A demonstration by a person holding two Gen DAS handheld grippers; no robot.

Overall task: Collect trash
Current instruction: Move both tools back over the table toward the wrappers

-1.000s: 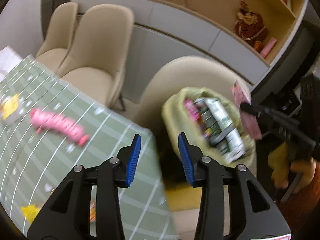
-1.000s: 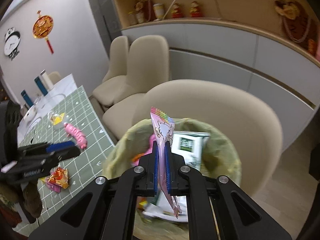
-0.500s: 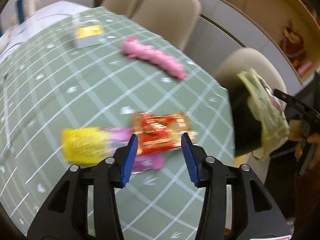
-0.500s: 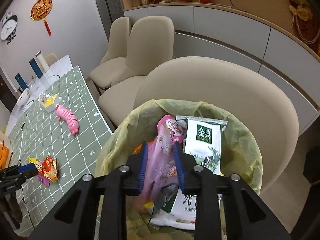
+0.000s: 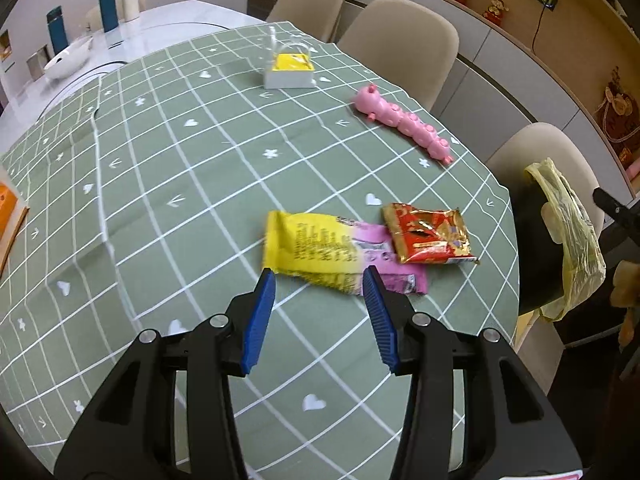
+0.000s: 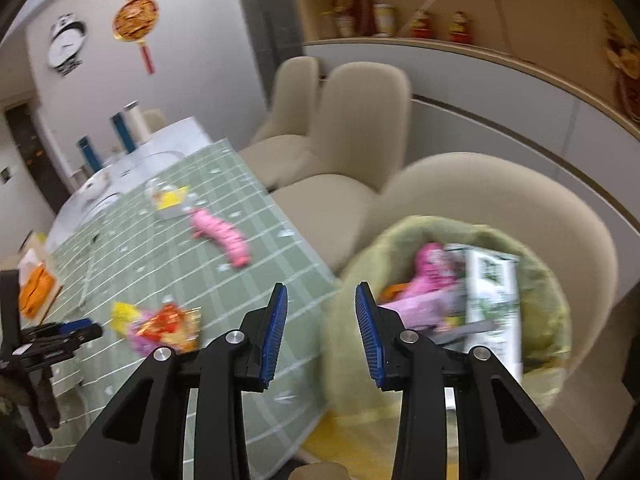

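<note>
A yellow-and-pink snack wrapper (image 5: pixel 320 248) lies flat on the green checked tablecloth (image 5: pixel 200 184), with a red foil wrapper (image 5: pixel 430 234) overlapping its right end. My left gripper (image 5: pixel 319 276) hovers open just short of the yellow wrapper's near edge, nothing between its pads. Off the table's right edge stands a bin lined with a yellow bag (image 5: pixel 568 220). In the right wrist view my right gripper (image 6: pixel 321 288) is beside the bin (image 6: pixel 440 232); its jaws are opening and hold nothing. A pink wrapper (image 6: pixel 434 264) and a white-green carton (image 6: pixel 492 280) lie in the bin.
A pink caterpillar toy (image 5: pixel 404 124) and a small white box with a yellow top (image 5: pixel 290 70) sit farther back on the cloth. Beige chairs (image 5: pixel 400 36) line the table's far side; one stands behind the bin. Bottles (image 5: pixel 108 4) and a white dish stand at the far left.
My left gripper swung from the bin to the two wrappers on the table. My right gripper opened, dropped the pink wrapper into the bin and drew back to the left.
</note>
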